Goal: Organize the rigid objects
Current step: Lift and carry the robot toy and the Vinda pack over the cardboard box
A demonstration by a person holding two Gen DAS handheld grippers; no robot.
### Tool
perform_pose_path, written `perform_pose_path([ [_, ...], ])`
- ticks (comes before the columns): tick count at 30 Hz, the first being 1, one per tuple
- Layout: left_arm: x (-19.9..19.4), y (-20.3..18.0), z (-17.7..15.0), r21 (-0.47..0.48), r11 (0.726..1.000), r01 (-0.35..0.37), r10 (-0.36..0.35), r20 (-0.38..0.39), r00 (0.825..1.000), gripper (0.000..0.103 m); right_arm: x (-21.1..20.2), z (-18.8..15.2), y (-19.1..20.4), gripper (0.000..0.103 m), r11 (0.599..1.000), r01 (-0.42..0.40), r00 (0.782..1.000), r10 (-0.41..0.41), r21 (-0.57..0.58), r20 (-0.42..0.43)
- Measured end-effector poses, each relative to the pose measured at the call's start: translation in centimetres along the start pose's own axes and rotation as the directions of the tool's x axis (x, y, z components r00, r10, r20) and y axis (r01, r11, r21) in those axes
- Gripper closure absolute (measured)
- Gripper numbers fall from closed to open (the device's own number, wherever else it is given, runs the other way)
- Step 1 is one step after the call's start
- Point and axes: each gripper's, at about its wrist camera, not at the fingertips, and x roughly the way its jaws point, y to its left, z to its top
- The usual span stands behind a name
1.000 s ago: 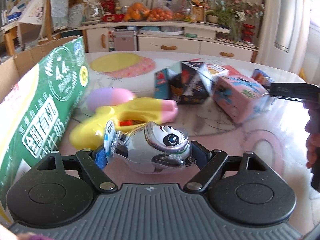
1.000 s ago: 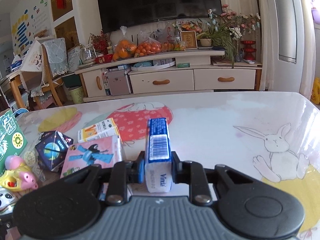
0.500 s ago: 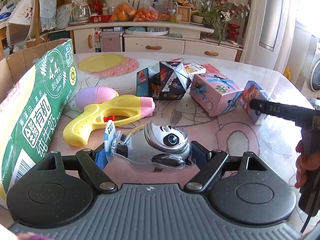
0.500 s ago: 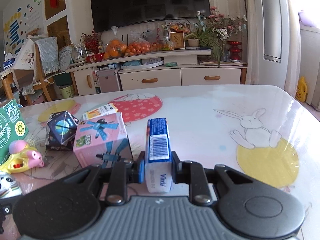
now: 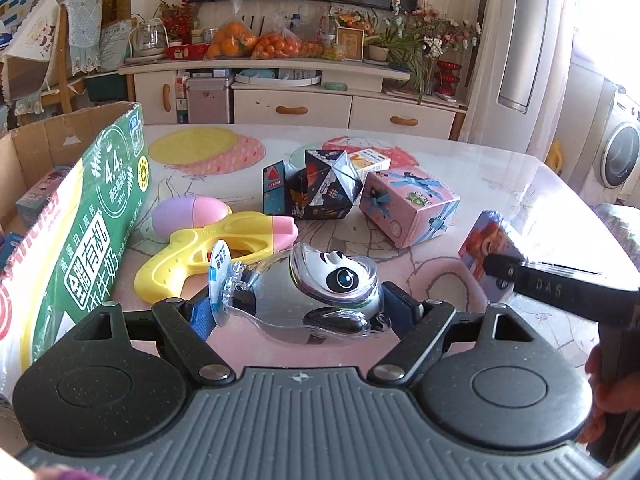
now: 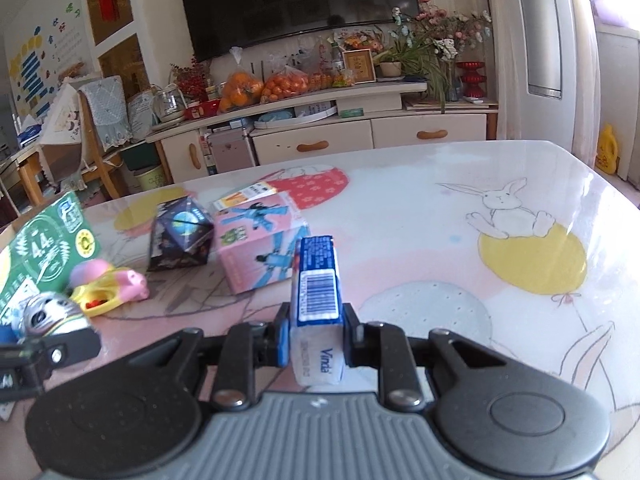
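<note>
Two grips — left gripper [image 5: 296, 312] jaws pinch panda toy [image 5: 320, 300] | right gripper [image 6: 314, 332] jaws pinch tissue pack [image 6: 318, 280] | pink box [image 6: 260, 248] ahead

Left hand-held gripper [image 5: 298, 312]: grey ribbed body, two round black speckled discs, black link arms with silver screws, blue pads inside the fingers.
Right hand-held gripper [image 6: 314, 336]: same grey ribbed body, black discs, silver screws, blue pad on one finger.
Marking: pale letters "DAS" on the right hand-held gripper's black finger.
</note>
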Motion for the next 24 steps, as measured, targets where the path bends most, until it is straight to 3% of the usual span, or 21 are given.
perform_pose_path([
  [24, -2.6, 2.5, 2.3, -0.106, 0.992, 0.062, -0.054, 0.081, 0.995, 0.001, -5.9, 0.4, 8.0, 0.082, 0.984, -0.091, 0.992, 0.103, -0.150, 0.075],
])
